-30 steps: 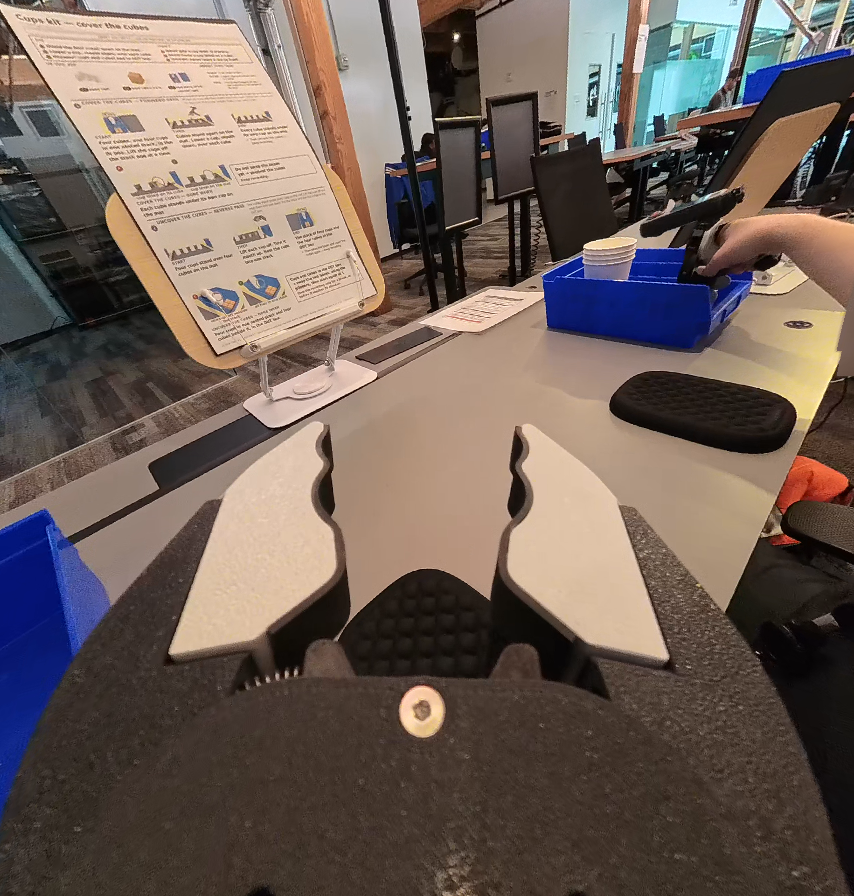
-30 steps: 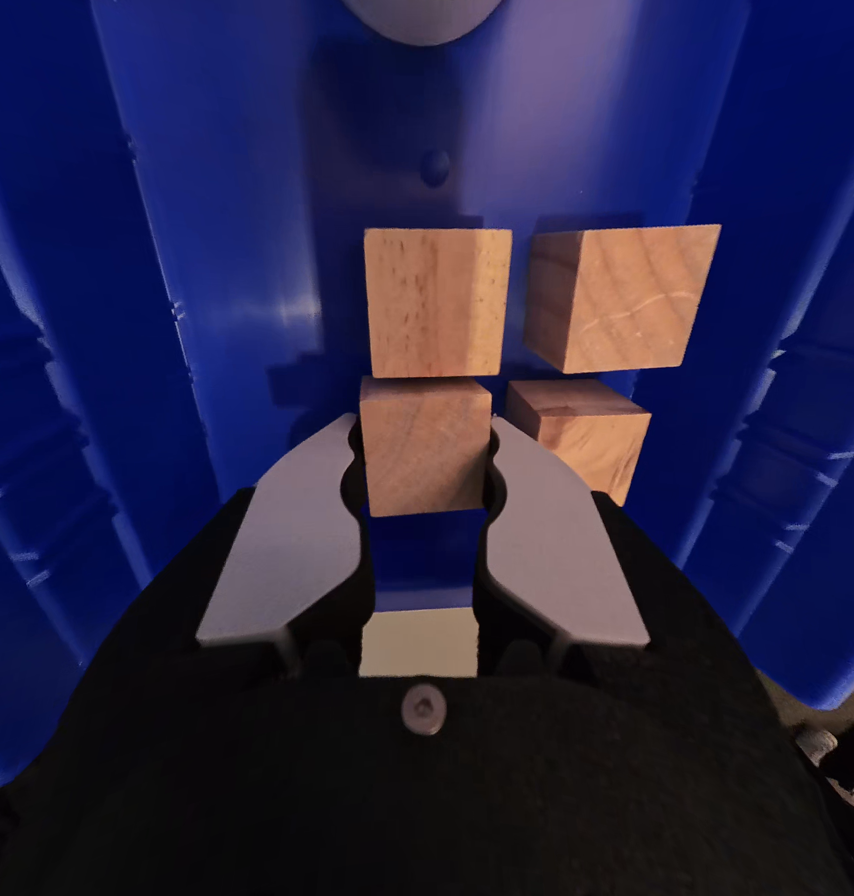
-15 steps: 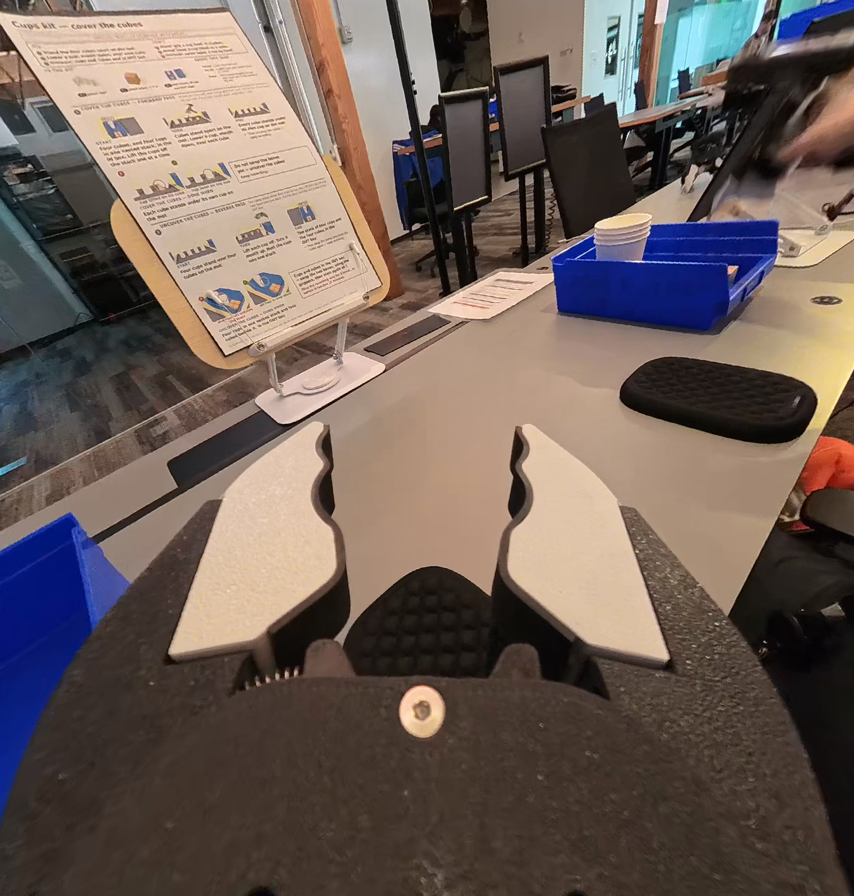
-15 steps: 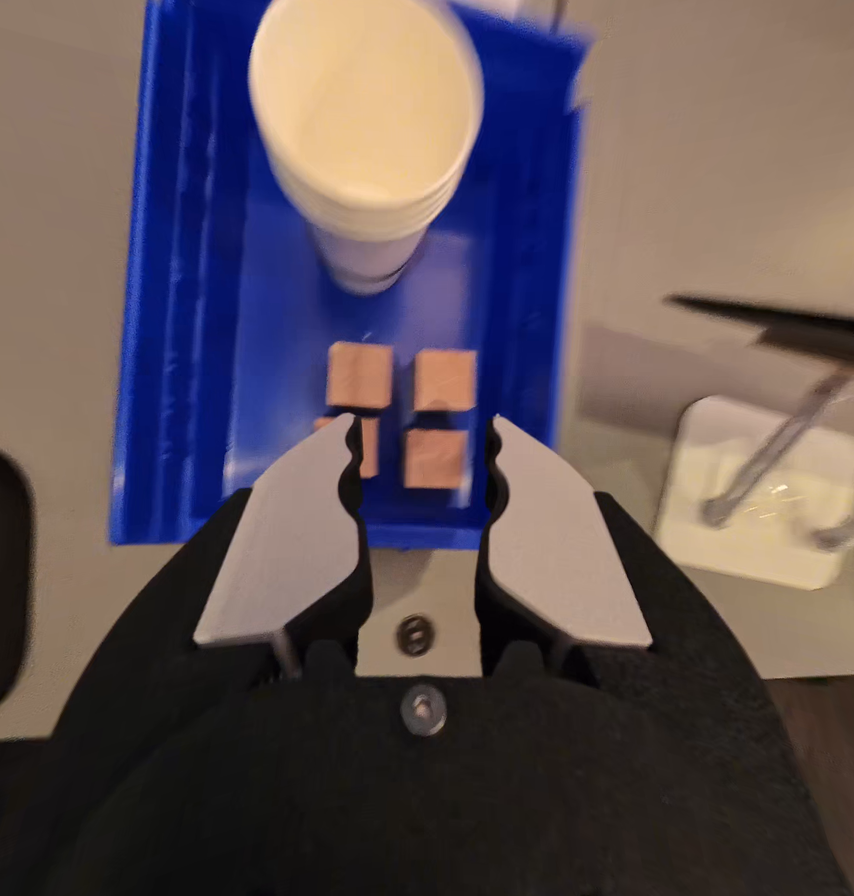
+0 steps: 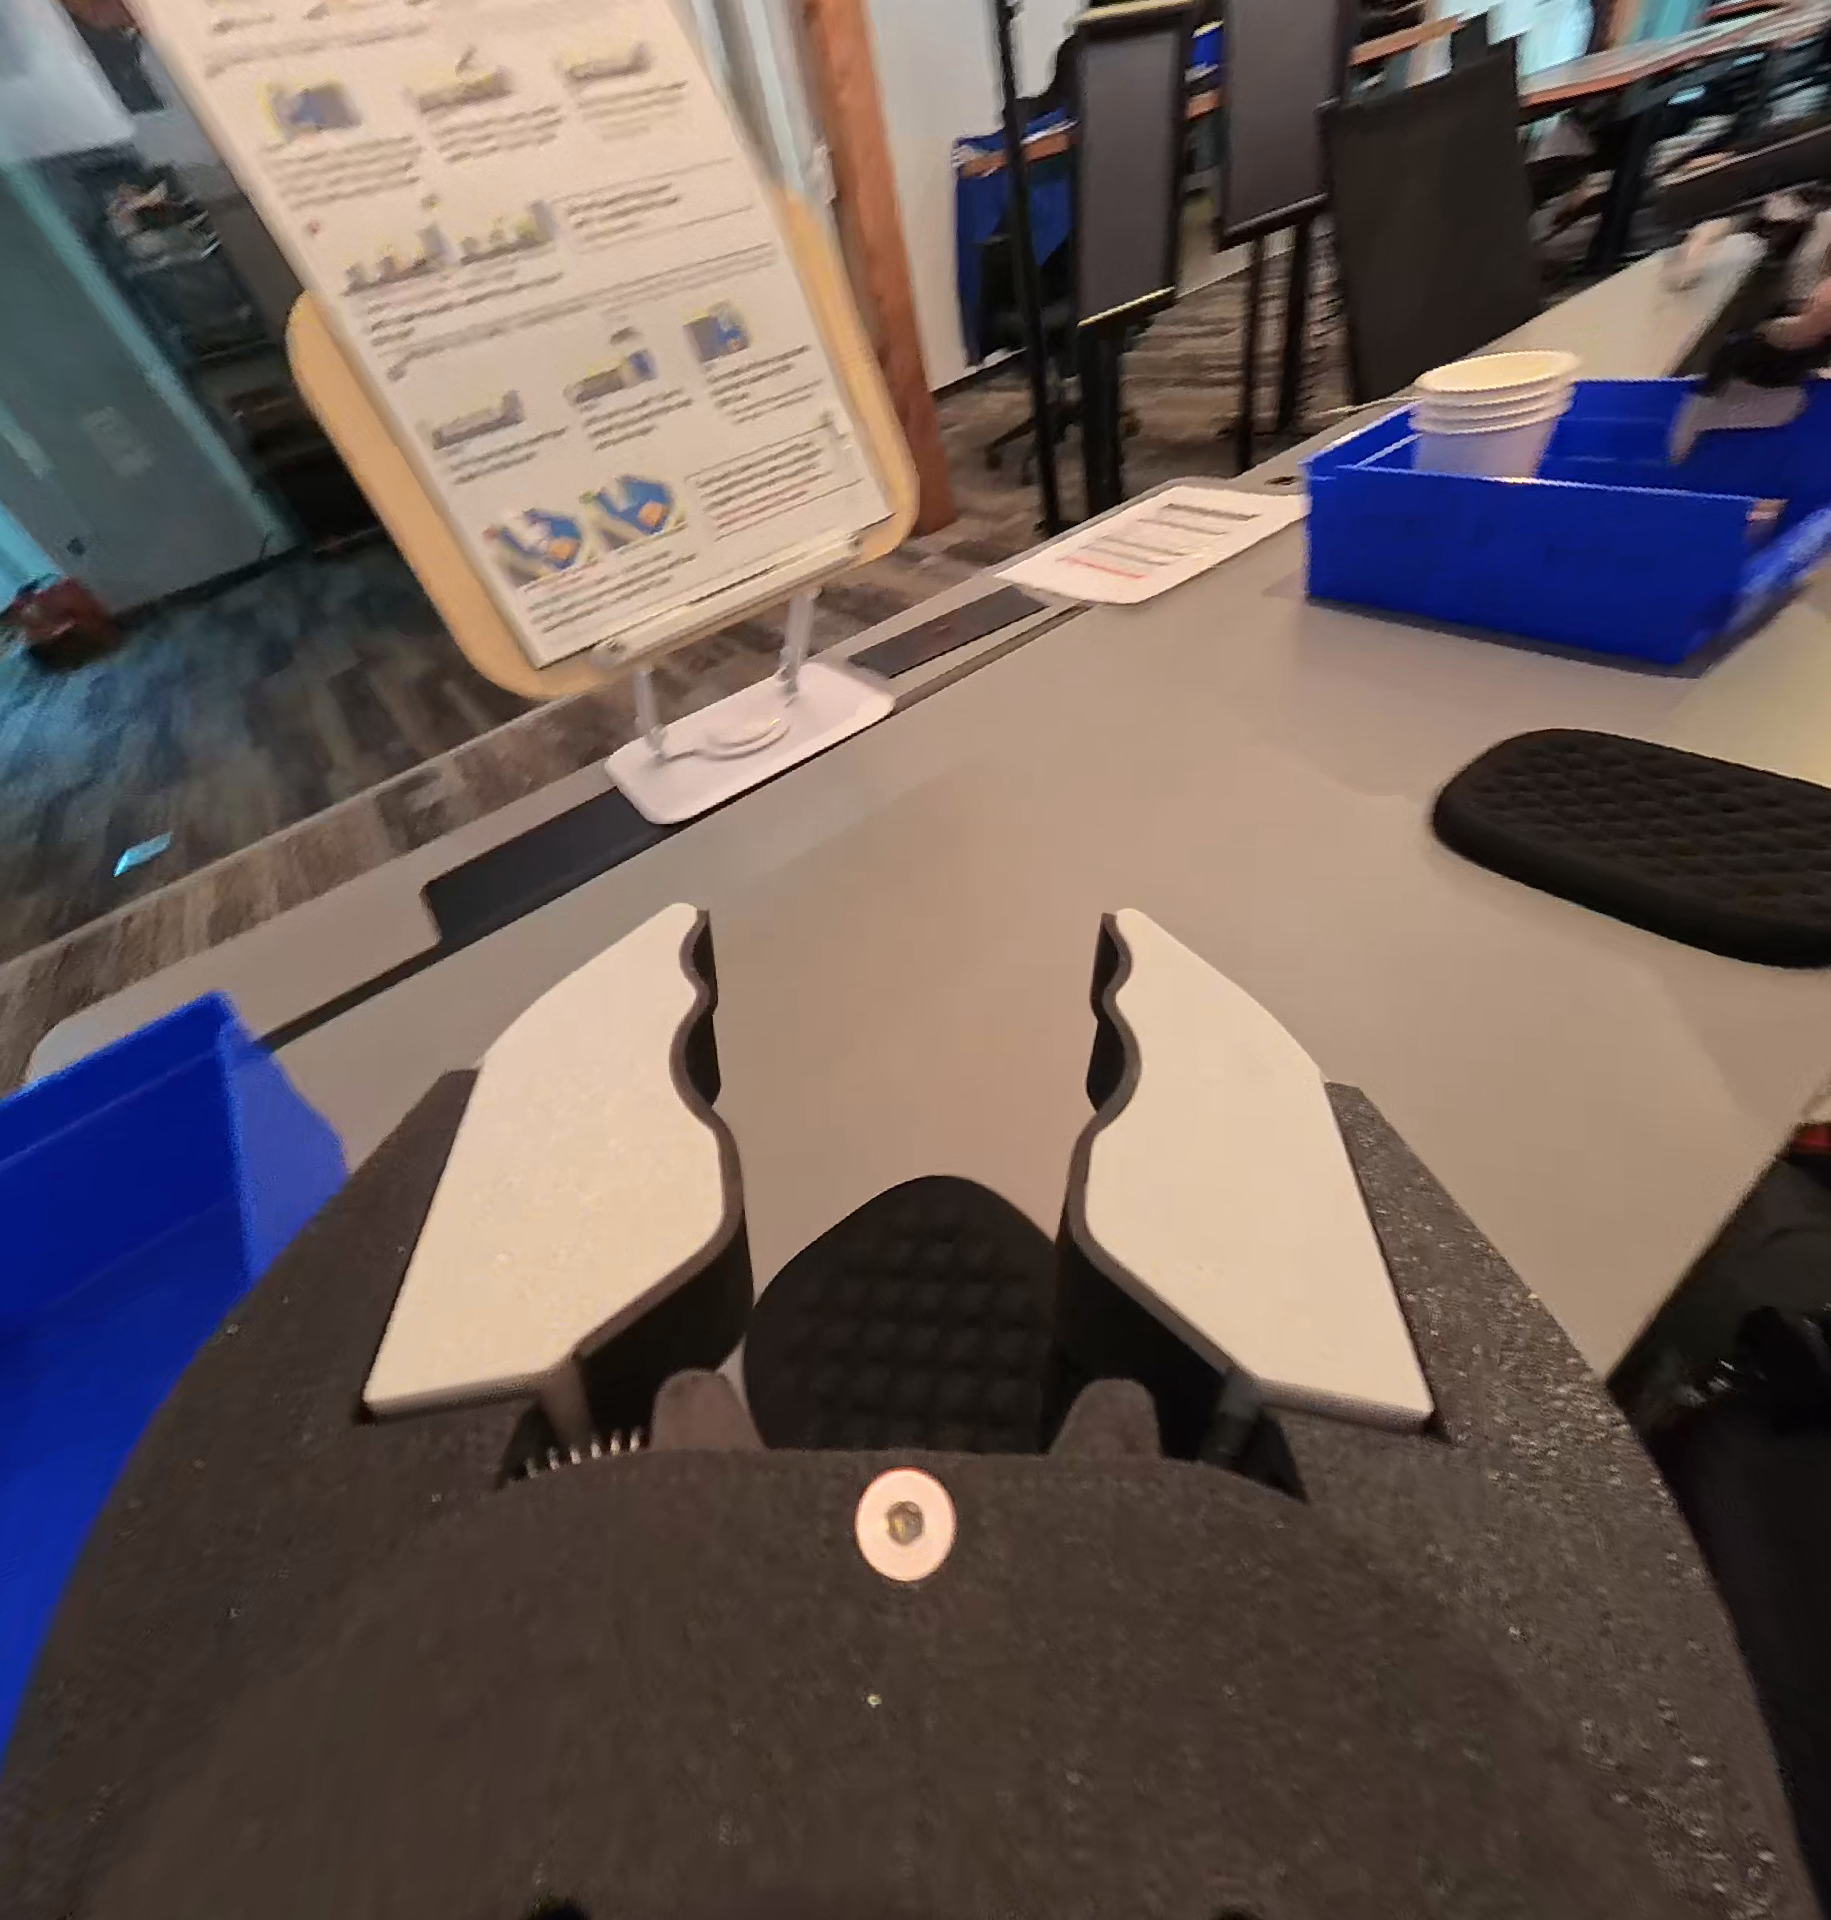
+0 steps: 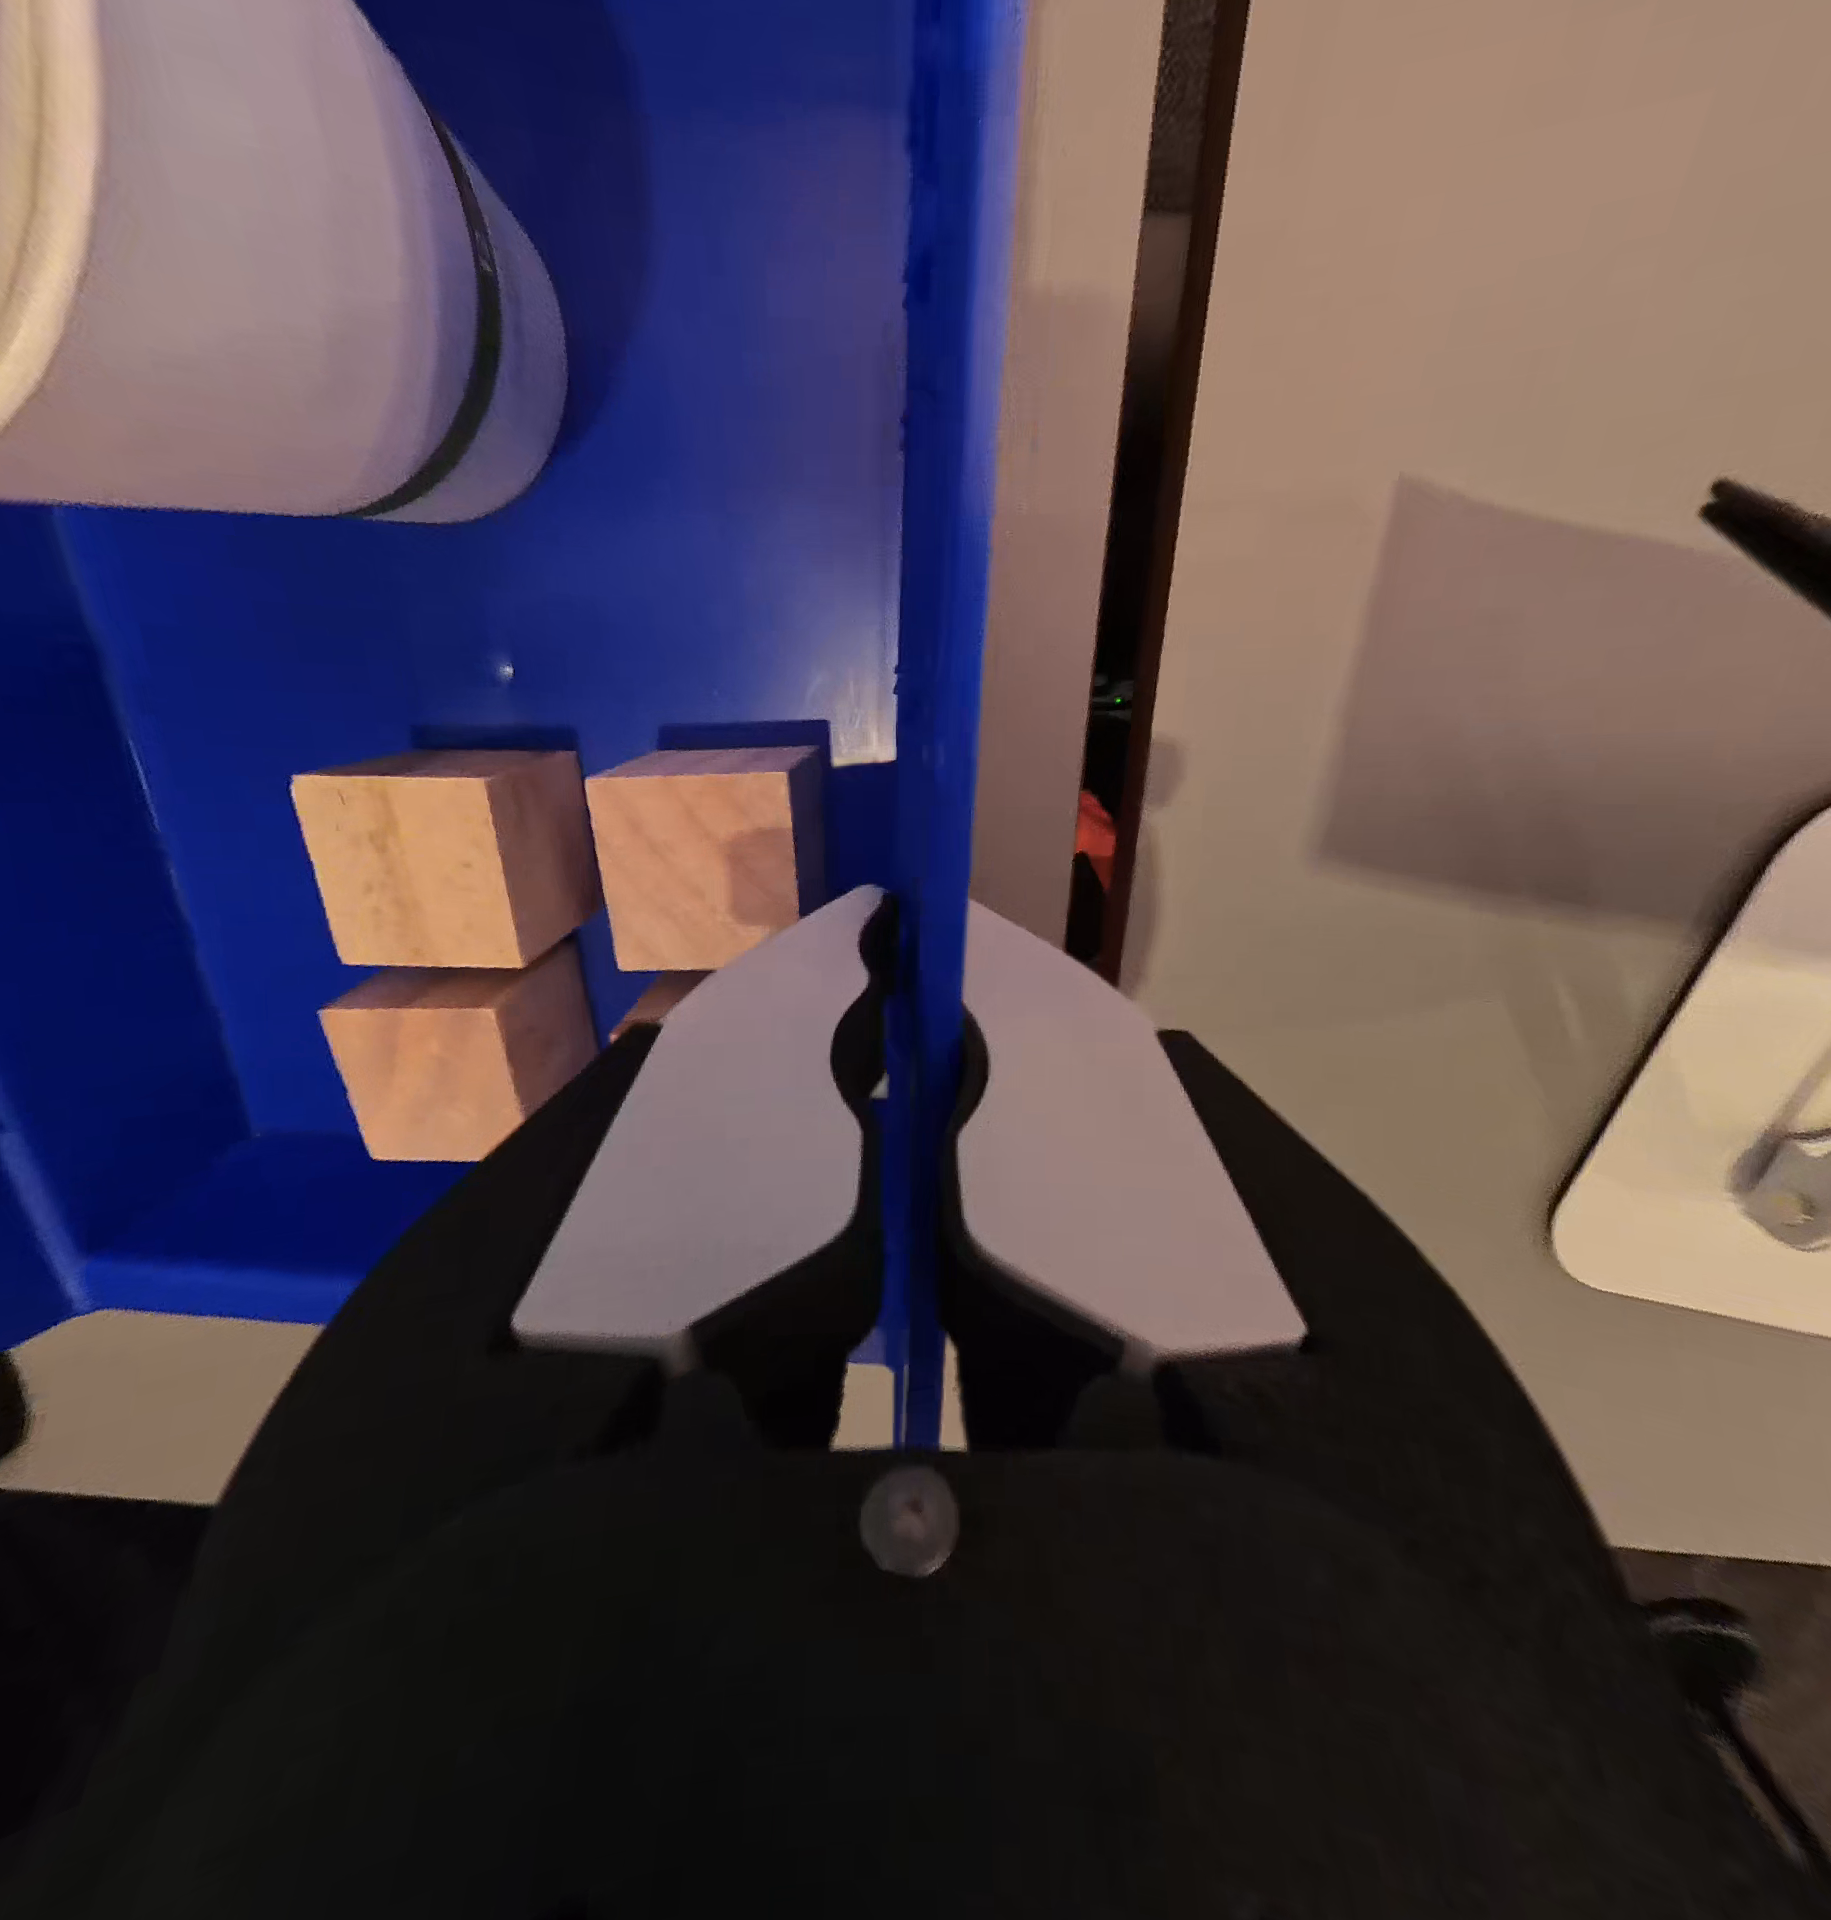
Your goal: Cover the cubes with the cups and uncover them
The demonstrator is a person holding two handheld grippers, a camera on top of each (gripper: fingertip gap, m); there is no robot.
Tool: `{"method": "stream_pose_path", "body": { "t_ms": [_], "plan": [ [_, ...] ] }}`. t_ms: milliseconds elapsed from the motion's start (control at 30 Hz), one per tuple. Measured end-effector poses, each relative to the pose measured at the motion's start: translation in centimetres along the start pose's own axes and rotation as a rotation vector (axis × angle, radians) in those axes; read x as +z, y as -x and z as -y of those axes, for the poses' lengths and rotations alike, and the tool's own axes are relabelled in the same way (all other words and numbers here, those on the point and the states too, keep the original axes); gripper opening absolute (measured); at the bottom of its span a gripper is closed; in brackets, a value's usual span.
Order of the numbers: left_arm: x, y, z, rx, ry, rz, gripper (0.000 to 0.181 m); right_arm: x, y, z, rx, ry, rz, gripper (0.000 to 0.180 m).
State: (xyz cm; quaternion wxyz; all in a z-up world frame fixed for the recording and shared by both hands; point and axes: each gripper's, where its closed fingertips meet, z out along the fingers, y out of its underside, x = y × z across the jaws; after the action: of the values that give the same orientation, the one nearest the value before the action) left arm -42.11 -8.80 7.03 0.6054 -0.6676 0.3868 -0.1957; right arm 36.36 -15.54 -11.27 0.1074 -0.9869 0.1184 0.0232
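**Right gripper clamped on bin wall, cubes and cups untouched inside**

The right gripper [image 6: 916, 914] straddles the side wall of the blue bin [image 6: 937, 520], one finger inside, one outside, and the two look pinched onto the plastic. Probably a grab to drag or steady the bin, not a pick. The left gripper [image 5: 900, 920] hangs over bare grey desk [image 5: 994, 779] with its fingers spread wide, nothing between them, well apart from the action.

Task items: four wooden cubes [image 6: 443, 857] sit in a tight two-by-two block on the bin floor, just beside the clamped wall; the nearest one is partly hidden by the inner finger. The nested stack of white paper cups [image 5: 1493, 416] stands at the far end of the same bin. Nothing is covered yet, nothing is on the table.

Risks from here:
- Wall is thin and smooth; grip may slip if the bin is pulled fast.
- A jerk or tilt could topple the light cup stack or scatter the cubes out of their block.
- Inner finger is close to the nearest cube and may shove it.
- The white stand base [image 6: 1721, 1091] lies near on the right; a sideways drag could hit it.
- Both views are motion-blurred, so exact contact is hard to confirm.
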Motion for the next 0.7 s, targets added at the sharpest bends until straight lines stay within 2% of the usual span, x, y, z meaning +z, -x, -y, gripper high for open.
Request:
{"method": "stream_pose_path", "body": {
  "t_ms": [200, 433, 600, 700],
  "plan": [
    [0.1, 7.1, -3.7, -0.032, 0.169, 0.317, 0.068, 0.1, 0.7, 0.1, 0.058, 0.023, -0.005, 0.004],
    [-0.1, 13.3, -7.2, -0.049, 0.318, 0.601, 0.069, 0.6, 3.5, 1.8, 0.093, 0.024, -0.009, 0.004],
    [0.1, 18.2, -11.1, -0.103, 0.463, 0.718, 0.066, 1.0, 5.5, 3.0, 0.055, 0.023, -0.005, 0.004],
    [0.7, 20.0, -14.2, -0.212, 0.597, 0.708, 0.064, 1.0, 6.1, 3.2, 0.052, 0.024, -0.007, 0.004]
  ]
}}
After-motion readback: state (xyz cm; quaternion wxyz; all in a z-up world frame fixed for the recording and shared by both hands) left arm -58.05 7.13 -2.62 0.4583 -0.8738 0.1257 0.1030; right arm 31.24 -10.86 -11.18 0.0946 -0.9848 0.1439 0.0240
